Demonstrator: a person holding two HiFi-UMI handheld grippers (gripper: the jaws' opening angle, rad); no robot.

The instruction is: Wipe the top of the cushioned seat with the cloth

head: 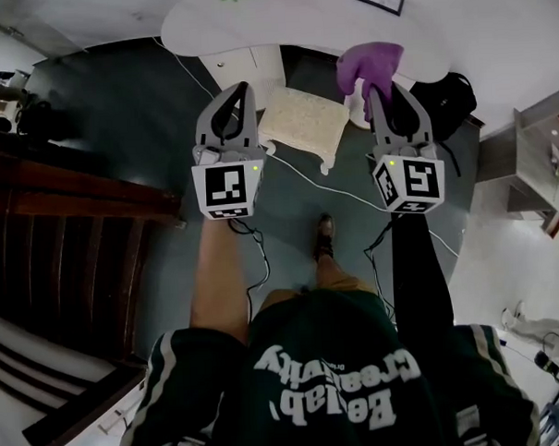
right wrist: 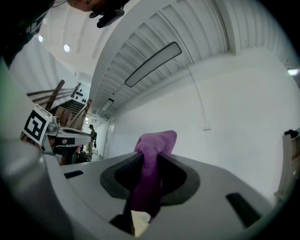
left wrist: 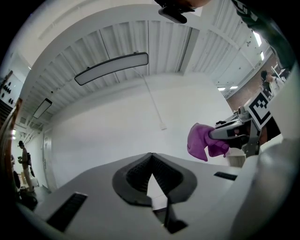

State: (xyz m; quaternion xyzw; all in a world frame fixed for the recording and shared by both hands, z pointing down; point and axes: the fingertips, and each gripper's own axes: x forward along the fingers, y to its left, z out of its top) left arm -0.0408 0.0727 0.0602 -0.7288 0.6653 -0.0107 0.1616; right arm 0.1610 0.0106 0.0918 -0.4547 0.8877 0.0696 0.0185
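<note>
The cushioned seat [head: 303, 120] is a cream square stool on the dark floor, seen in the head view between my two grippers. My right gripper [head: 377, 86] is shut on a purple cloth [head: 369, 62], which bunches up past its tips to the right of the seat. In the right gripper view the purple cloth [right wrist: 152, 161] runs down between the jaws of my right gripper [right wrist: 151, 159]. My left gripper [head: 240, 88] hovers at the seat's left edge, jaws closed on nothing. In the left gripper view my left gripper [left wrist: 151, 165] points at a white wall, with the cloth [left wrist: 202, 140] at right.
A white rounded table [head: 437, 26] stands beyond the seat. A white cable [head: 352, 191] crosses the floor in front of it. A dark wooden bench [head: 67, 227] lies at left, a black bag [head: 445, 99] at right. My foot [head: 324, 236] is near the seat.
</note>
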